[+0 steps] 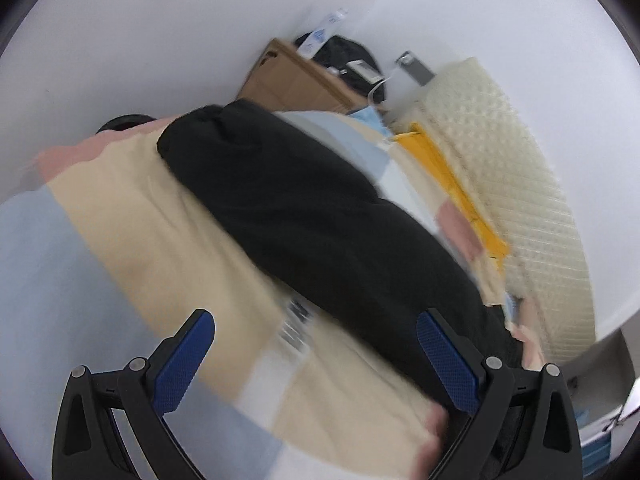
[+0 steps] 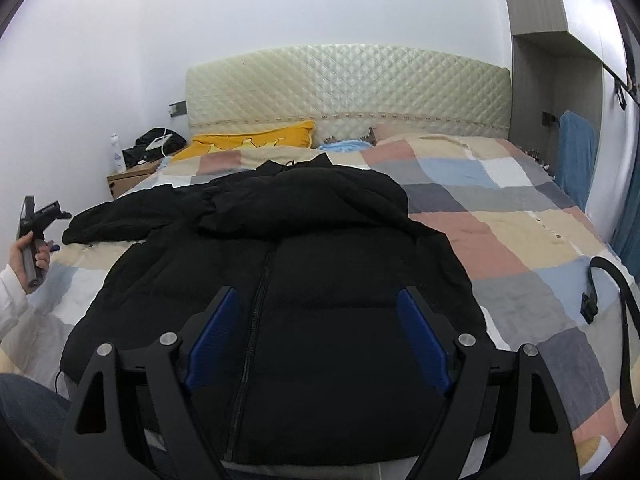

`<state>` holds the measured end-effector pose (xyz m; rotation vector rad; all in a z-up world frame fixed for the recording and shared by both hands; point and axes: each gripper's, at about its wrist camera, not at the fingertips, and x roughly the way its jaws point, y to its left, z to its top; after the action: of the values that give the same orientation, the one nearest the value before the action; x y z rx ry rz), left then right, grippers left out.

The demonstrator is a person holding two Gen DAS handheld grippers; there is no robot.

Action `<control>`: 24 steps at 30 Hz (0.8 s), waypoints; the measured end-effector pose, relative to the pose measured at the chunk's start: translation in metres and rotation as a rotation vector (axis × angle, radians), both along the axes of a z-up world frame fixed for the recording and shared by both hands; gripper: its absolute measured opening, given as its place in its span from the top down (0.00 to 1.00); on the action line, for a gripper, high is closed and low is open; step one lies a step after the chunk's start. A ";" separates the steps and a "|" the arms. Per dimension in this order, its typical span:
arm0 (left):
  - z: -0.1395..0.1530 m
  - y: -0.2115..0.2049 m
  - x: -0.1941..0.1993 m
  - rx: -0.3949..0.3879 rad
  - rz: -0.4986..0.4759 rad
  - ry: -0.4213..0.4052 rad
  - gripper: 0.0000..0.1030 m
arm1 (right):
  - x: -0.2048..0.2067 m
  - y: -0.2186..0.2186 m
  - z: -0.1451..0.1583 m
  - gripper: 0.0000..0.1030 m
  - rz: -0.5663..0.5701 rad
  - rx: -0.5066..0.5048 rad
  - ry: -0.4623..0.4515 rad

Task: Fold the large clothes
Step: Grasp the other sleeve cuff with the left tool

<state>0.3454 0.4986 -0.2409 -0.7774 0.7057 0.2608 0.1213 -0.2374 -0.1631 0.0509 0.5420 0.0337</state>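
The puffy black zip-up jacket (image 2: 280, 280) lies flat, its long side running from 6 to 12 o'clock under the right gripper (image 2: 318, 336). The left gripper (image 1: 316, 364) is off at 9 o'clock, by the spread-out sleeve (image 2: 132, 216). Both grippers are wide open and hold nothing.

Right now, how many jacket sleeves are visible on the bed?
1 clearly: a sleeve stretched out left from the black jacket across the checked bedspread. The other may be folded over the chest; cannot tell.

A checked quilt (image 2: 500, 216) covers the bed; a yellow pillow (image 2: 248, 142) lies against the quilted headboard (image 2: 348, 84), a wooden nightstand (image 2: 128, 178) beside it.
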 end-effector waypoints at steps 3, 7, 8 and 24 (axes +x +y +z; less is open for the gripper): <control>-0.017 0.009 0.017 0.022 0.043 0.015 0.03 | 0.011 0.003 -0.002 0.17 -0.016 -0.016 0.019; -0.039 0.034 0.037 -0.077 0.113 -0.014 0.05 | 0.027 0.011 -0.006 0.17 -0.030 -0.044 0.044; -0.040 0.037 0.040 -0.078 0.122 -0.021 0.05 | 0.031 0.012 -0.008 0.17 -0.038 -0.054 0.053; -0.044 0.080 0.067 -0.180 0.277 -0.137 0.76 | 0.057 0.005 -0.018 0.16 -0.087 0.014 0.139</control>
<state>0.4119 0.5785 -0.2853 -1.0566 0.4957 0.3945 0.1785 -0.2325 -0.1807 0.0907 0.6780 -0.0511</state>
